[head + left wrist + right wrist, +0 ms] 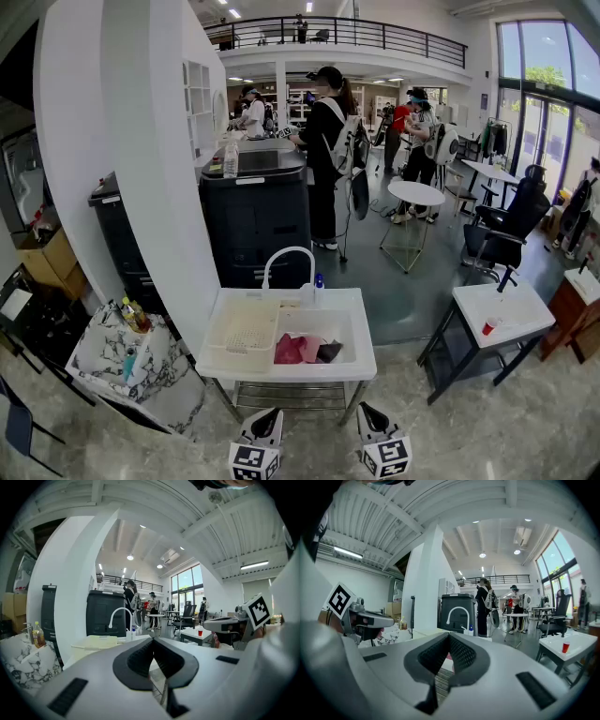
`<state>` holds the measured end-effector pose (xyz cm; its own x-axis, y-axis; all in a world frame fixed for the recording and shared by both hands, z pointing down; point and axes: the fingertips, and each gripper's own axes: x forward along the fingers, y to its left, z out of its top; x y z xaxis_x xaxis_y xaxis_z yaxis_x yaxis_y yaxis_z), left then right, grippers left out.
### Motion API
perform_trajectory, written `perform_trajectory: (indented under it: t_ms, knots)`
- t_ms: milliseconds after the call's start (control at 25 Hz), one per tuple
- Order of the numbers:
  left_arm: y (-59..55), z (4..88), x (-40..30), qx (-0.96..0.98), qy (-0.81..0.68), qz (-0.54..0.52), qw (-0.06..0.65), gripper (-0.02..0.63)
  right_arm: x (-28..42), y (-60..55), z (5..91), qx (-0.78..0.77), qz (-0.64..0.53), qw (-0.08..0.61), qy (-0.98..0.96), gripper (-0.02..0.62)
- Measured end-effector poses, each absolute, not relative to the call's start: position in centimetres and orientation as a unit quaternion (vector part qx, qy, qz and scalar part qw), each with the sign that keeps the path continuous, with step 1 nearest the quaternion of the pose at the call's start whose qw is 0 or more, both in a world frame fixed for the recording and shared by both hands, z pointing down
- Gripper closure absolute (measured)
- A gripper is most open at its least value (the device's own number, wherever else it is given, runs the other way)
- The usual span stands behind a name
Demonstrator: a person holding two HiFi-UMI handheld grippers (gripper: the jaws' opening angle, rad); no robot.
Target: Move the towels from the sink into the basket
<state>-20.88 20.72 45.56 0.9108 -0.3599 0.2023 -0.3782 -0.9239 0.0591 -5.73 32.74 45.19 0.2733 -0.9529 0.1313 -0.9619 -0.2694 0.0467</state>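
Observation:
A white sink unit [361, 361] stands ahead of me with a curved white faucet [286, 255] at its back. In its basin lie crumpled towels [302, 350], red, pink and dark. A pale yellow slotted basket [244, 330] sits on the unit's left half, and it shows in the left gripper view too as the basket [96, 642]. Both grippers hover low in front of the sink, apart from it. My left gripper [271, 413] [153, 640] is shut and holds nothing. My right gripper [367, 410] [449, 634] is shut and holds nothing as well.
A black cabinet [253, 211] and a wide white pillar [141, 169] stand behind the sink. A marble-patterned table [131, 366] with bottles is at the left. A white table [502, 314] with a red cup [488, 326] is at the right. Several people stand further back.

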Motion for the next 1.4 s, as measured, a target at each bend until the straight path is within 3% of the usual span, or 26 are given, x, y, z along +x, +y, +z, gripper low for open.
perform_trajectory:
  t_ms: [1000, 1400]
  knots:
    - [18.9, 44.9, -20.6, 0.976, -0.2, 0.072, 0.052, 0.6, -6.2, 30.5, 44.5, 0.785, 0.041, 0.064, -0.615, 0.566]
    - [14.3, 45.6, -15.8, 0.971, -0.22, 0.078, 0.054, 0.6, -1.2, 24.9, 45.9, 0.767, 0.053, 0.062, -0.636, 0.566]
